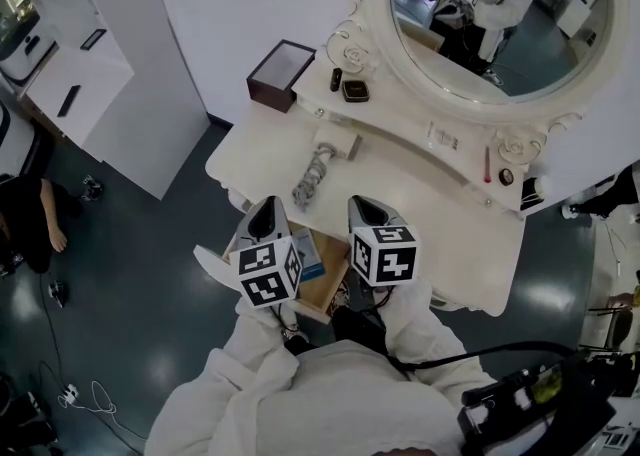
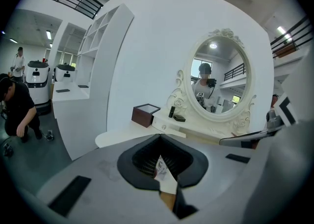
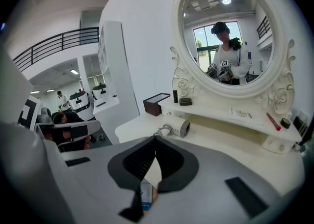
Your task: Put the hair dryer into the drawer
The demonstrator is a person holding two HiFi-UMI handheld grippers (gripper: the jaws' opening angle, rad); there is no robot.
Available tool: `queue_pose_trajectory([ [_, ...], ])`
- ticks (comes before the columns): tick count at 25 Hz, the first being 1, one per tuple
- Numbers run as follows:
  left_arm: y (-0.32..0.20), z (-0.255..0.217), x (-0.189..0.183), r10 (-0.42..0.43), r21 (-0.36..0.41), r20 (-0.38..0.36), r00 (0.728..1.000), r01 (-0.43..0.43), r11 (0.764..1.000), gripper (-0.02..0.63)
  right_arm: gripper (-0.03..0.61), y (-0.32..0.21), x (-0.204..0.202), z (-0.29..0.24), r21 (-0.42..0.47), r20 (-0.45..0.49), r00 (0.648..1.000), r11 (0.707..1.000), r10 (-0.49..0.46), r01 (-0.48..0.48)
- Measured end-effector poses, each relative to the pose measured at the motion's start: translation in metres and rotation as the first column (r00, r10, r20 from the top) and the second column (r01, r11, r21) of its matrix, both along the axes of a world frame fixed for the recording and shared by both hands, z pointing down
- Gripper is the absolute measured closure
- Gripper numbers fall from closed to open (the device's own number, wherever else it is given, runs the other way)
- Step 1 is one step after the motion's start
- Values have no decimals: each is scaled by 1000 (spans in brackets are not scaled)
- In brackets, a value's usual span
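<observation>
The white hair dryer (image 1: 325, 159) lies on the cream dressing table (image 1: 440, 214), its grey handle and coiled cord pointing toward me; it also shows in the right gripper view (image 3: 177, 128). An open wooden drawer (image 1: 322, 279) sticks out below the table's front edge, with a blue-and-white packet inside. My left gripper (image 1: 268, 208) and right gripper (image 1: 364, 208) hover side by side above the drawer, short of the dryer. Both are shut with nothing held, the left gripper's (image 2: 160, 136) tips meeting, and the right gripper's (image 3: 155, 138) too.
A dark brown open box (image 1: 280, 72) stands at the table's back left. Small dark items (image 1: 354, 90) and a red stick (image 1: 488, 164) rest on the raised shelf under the oval mirror (image 1: 500, 4). A person (image 1: 30, 219) crouches on the floor far left beside a white counter (image 1: 75, 74).
</observation>
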State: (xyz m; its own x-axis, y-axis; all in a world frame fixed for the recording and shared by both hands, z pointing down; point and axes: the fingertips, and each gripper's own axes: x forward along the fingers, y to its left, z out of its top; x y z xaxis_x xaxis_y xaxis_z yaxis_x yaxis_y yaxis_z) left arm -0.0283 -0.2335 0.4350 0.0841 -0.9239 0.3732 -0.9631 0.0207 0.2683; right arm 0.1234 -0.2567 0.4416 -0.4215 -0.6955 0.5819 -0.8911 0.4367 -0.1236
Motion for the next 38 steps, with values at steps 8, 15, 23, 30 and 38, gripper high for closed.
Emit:
queue_pose_trajectory([
  [8,-1,12,-13,-25,-29,6,1000,26,999,607,517,-14,-8,12,-28,16,1000,1000,10,-10],
  [15,-7,20,-40,-73,-49,4,997,74,996,607,515,-35,-26,22,-58,27,1000,998,7,-5],
  [23,-13,35,-70,-135,-84,10,991,135,987,607,514,-63,-45,36,-94,54,999,996,1,4],
  [30,-21,50,-78,-147,-116,4,989,146,982,607,442,-82,-51,53,-138,27,1000,990,-2,6],
  [38,-24,72,-91,-170,-163,4,985,168,972,607,388,-103,-54,82,-211,19,999,977,34,-29],
])
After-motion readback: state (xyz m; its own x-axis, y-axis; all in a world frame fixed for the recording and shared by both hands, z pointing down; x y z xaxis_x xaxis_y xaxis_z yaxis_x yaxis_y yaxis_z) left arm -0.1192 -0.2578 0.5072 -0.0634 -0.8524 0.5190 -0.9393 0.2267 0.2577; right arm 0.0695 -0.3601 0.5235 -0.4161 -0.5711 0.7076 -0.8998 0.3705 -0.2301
